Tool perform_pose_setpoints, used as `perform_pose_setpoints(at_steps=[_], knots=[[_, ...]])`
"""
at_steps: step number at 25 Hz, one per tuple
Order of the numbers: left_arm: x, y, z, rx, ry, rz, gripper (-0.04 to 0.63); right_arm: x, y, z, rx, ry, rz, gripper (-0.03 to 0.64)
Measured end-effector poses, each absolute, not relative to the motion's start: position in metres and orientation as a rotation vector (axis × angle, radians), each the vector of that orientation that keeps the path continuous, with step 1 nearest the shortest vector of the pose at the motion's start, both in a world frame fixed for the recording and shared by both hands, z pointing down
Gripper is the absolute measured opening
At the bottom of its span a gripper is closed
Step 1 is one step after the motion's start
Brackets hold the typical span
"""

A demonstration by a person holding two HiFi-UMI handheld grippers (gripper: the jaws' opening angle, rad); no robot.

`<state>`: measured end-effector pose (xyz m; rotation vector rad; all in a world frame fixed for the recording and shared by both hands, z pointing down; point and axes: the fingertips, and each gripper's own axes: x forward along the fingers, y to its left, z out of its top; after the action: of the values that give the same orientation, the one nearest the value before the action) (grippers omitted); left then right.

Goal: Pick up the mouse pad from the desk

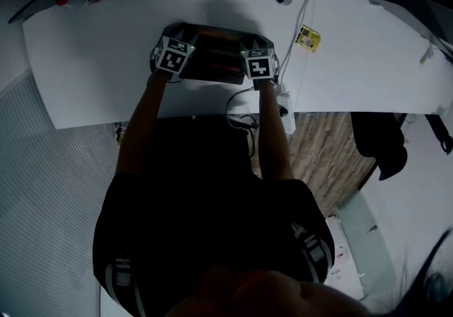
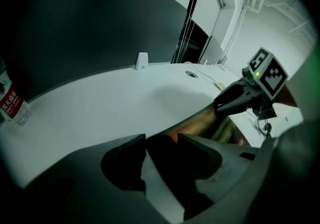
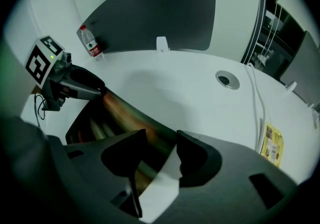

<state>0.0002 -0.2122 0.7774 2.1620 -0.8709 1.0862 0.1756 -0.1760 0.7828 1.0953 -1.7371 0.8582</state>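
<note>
2 ends of mouse pad (image 1: 219, 61) sit in spread, unclamped jaws of left gripper (image 2: 161, 140) & right gripper (image 3: 161, 138); desk (image 1: 106, 61) open beyond. Pad thin, bowed, orange-green print; desk smooth, white.

White characters, seemingly Chinese, stand on the bottle label (image 2: 10, 104).

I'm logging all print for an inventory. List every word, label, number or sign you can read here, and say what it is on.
Nothing reads clearly enough to quote.
Bottle: white characters on a red label, too blurred to read.
Yellow card: print too small to read.
Marker cubes: black-and-white patterns, no letters.
Mouse pad: no words seen.
</note>
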Motion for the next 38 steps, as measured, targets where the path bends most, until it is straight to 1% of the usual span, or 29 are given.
perform_pose_setpoints(at_steps=[2,7,10,16,20,28,30,34,38], knots=[[0.001,-0.213,0.778,2.175,-0.881,1.105,0.190,0.174,-0.175,0.783,1.083,-1.730,0.858,0.182],[0.003,-0.210,0.777,2.165,-0.884,1.159,0.189,0.171,-0.174,0.783,1.085,-1.727,0.826,0.144],[0.003,-0.209,0.777,2.157,-0.881,1.164,0.181,0.170,-0.173,0.783,1.097,-1.723,0.830,0.140],[0.007,-0.205,0.777,2.152,-0.899,1.181,0.137,0.170,-0.173,0.783,1.103,-1.730,0.832,0.133],[0.008,-0.203,0.778,2.144,-0.898,1.144,0.104,0.169,-0.173,0.784,1.104,-1.730,0.834,0.130],[0.007,-0.201,0.777,2.112,-0.886,1.044,0.077,0.167,-0.172,0.782,1.141,-1.742,0.818,0.102],[0.009,-0.199,0.775,2.103,-0.879,1.022,0.051,0.166,-0.170,0.781,1.142,-1.744,0.819,0.090],[0.010,-0.198,0.771,2.113,-0.892,1.013,0.043,0.161,-0.168,0.781,1.134,-1.750,0.801,0.048],[0.009,-0.196,0.770,2.099,-0.891,0.995,0.041,0.161,-0.167,0.783,1.117,-1.740,0.789,0.044]])
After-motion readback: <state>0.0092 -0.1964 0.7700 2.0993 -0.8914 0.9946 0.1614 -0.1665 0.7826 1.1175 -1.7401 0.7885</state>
